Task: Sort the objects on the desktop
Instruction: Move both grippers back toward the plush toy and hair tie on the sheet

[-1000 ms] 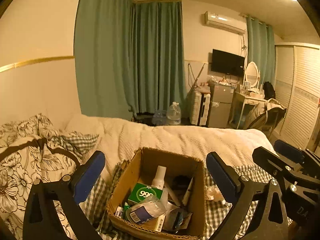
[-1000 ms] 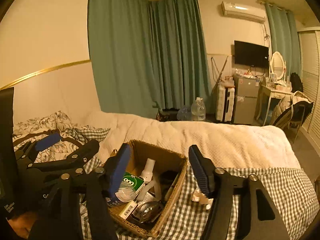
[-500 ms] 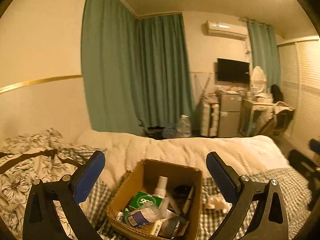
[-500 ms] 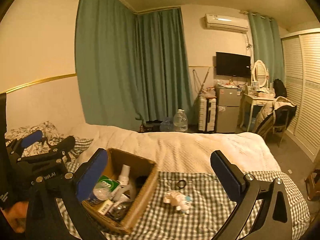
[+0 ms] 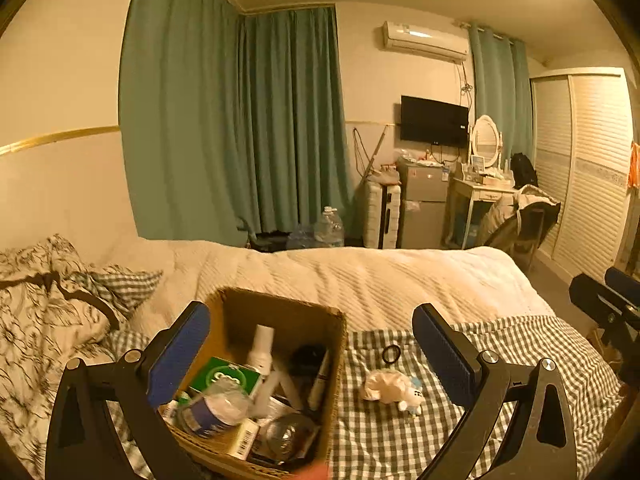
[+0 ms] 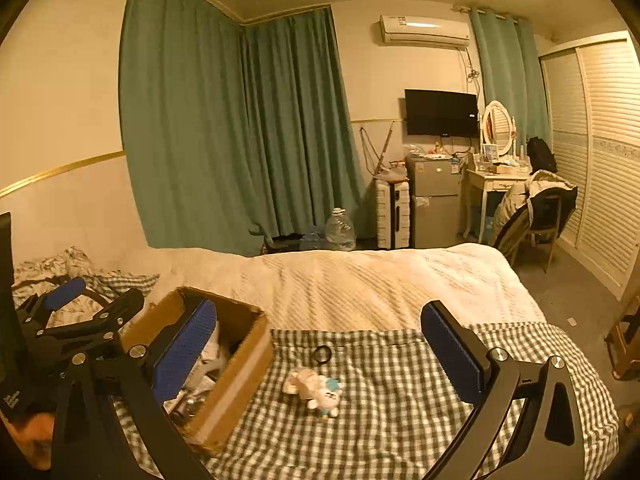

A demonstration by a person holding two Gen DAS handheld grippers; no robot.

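An open cardboard box (image 5: 280, 312) (image 6: 248, 364) sits on the checked cloth (image 5: 400, 440) (image 6: 380, 420) on the bed. It holds a green packet (image 5: 224, 378), a white spray bottle (image 5: 262, 346), a blue-labelled bottle (image 5: 212, 412) and several other items. A small white plush toy (image 5: 390, 388) (image 6: 314, 390) and a black ring (image 5: 391, 354) (image 6: 322, 354) lie on the cloth right of the box. My left gripper (image 5: 312, 356) is open and empty above the box. My right gripper (image 6: 320, 356) is open and empty above the toy and ring.
White quilt (image 5: 380, 280) covers the bed behind the cloth. Patterned pillows (image 5: 44, 300) lie at the left. Green curtains, a fridge (image 5: 424, 208), a dressing table (image 5: 484, 192) and a chair (image 5: 528, 224) stand beyond the bed.
Both grippers have pulled back and up from the box. The right gripper has swung right and its jaws have opened wider. The toy and ring have come into clear view.
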